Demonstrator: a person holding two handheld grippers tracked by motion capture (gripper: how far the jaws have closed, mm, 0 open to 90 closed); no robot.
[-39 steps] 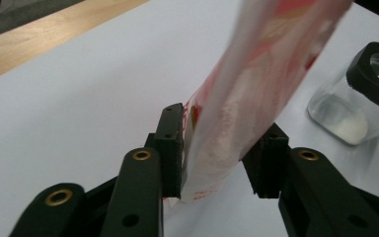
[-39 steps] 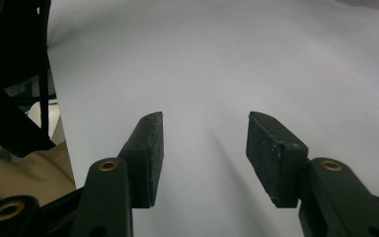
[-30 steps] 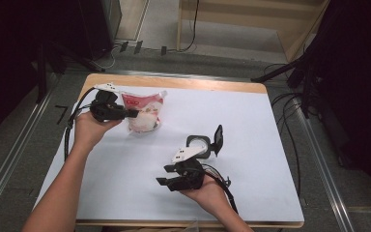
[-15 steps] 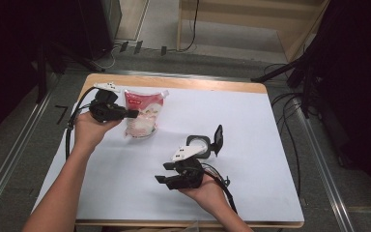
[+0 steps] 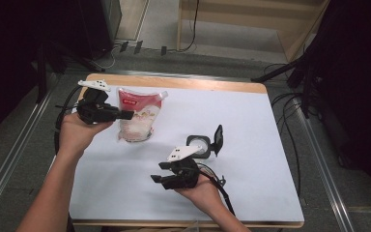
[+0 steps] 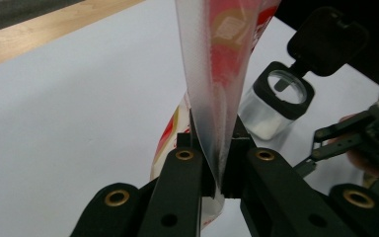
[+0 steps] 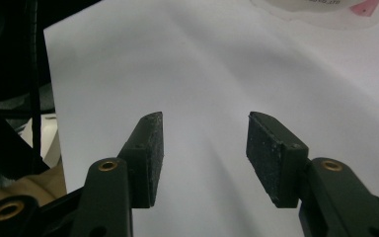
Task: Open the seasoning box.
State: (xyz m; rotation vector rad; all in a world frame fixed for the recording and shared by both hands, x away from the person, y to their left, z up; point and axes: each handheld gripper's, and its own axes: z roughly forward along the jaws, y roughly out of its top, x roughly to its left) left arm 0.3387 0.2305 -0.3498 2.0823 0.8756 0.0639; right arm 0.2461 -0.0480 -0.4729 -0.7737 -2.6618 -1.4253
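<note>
A red and white pouch (image 5: 137,116) stands tilted at the back left of the white table, its bottom end touching the surface. My left gripper (image 5: 128,115) is shut on the pouch's clear side seam (image 6: 217,74), and both pads (image 6: 237,148) press on the film. A small clear jar (image 5: 200,145) with a black flip lid hinged open sits near the middle; in the left gripper view the jar (image 6: 271,103) lies beyond the pouch. My right gripper (image 5: 155,173) hovers in front of the jar and points left. Its jaws (image 7: 205,148) stand open over bare table.
The white sheet (image 5: 251,121) covers the table up to a wooden strip (image 5: 198,83) along the far edge. Cables trail from both grippers. Dark equipment and floor cables (image 5: 290,101) surround the table's right and back sides.
The left gripper has risen with the pouch, pulling it from lying nearly flat to more upright. The right gripper and the jar have not moved.
</note>
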